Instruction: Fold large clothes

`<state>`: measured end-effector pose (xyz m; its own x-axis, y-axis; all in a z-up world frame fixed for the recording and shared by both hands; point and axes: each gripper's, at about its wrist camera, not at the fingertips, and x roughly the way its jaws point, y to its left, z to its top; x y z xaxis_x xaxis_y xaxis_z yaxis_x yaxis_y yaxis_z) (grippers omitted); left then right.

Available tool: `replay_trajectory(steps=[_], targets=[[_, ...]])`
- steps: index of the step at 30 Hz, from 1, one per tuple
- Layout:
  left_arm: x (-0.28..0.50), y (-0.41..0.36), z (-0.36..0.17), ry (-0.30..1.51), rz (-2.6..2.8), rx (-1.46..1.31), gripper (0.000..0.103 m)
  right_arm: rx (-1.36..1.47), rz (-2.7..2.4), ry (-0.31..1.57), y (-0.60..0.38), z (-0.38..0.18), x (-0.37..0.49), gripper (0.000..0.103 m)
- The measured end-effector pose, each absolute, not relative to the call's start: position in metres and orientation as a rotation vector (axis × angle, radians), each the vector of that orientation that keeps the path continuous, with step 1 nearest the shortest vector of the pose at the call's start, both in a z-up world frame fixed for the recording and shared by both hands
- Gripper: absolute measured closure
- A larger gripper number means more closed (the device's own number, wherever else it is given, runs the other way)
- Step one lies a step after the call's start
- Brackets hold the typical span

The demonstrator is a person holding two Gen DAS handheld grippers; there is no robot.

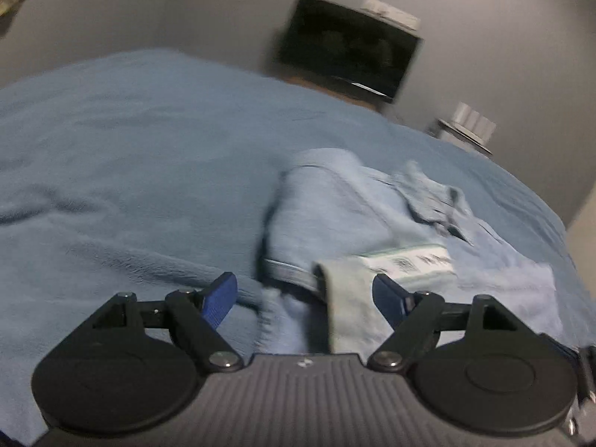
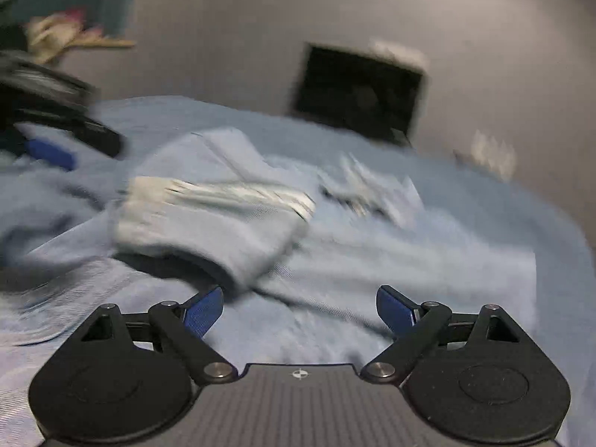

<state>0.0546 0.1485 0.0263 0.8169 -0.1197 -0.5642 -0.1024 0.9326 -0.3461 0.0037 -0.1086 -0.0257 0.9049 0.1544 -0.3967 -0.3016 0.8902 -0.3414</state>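
A large pale blue garment point(image 1: 335, 205) lies crumpled on the blue blanket point(image 1: 130, 149), its white printed label point(image 1: 409, 260) showing near my left gripper point(image 1: 303, 287). That gripper is open, jaws wide; a pale flap of the garment point(image 1: 346, 309) lies loose between the fingers, close to the right pad. In the right wrist view a folded-over part of the garment point(image 2: 208, 216) rests on a flatter spread of it point(image 2: 428, 260). My right gripper point(image 2: 300, 294) hangs open just above the cloth, with nothing pinched. The left gripper point(image 2: 56, 149) shows blurred at that view's far left.
A dark screen point(image 1: 346, 44) hangs on the grey wall behind the bed. A small stand with a white object point(image 1: 469, 123) sits by the bed's far right corner. A shelf with pale items point(image 2: 74, 37) is at the upper left. The blanket's left half point(image 1: 93, 205) carries no clothes.
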Motion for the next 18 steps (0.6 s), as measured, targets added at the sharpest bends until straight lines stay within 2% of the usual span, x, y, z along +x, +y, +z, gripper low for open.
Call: replay_trajectory(steps=[3, 7, 12, 14, 15, 16, 18], targets=[[0.067, 0.161, 0.016, 0.619, 0.004, -0.452, 0.025, -0.575, 0.284, 0.313, -0.077, -0.024, 0.008, 0.016], [0.083, 0.169, -0.003, 0.651, 0.03, -0.469, 0.025, -0.77, 0.378, 0.341, -0.034, -0.031, 0.023, 0.026], [0.094, 0.182, -0.011, 0.625, 0.045, -0.521, 0.025, -1.0, 0.462, 0.341, 0.015, -0.049, 0.036, 0.028], [0.097, 0.185, -0.015, 0.633, 0.055, -0.532, 0.025, -1.054, 0.477, 0.388, 0.023, -0.053, 0.043, 0.06], [0.097, 0.188, -0.016, 0.637, 0.054, -0.55, 0.025, -1.029, 0.494, 0.39, 0.021, -0.049, 0.044, 0.072], [0.097, 0.191, -0.017, 0.637, 0.052, -0.569, 0.025, -0.978, 0.505, 0.371, 0.016, -0.041, 0.043, 0.079], [0.096, 0.196, -0.018, 0.633, 0.054, -0.598, 0.025, -0.836, 0.467, 0.337, -0.004, -0.018, 0.041, 0.083]])
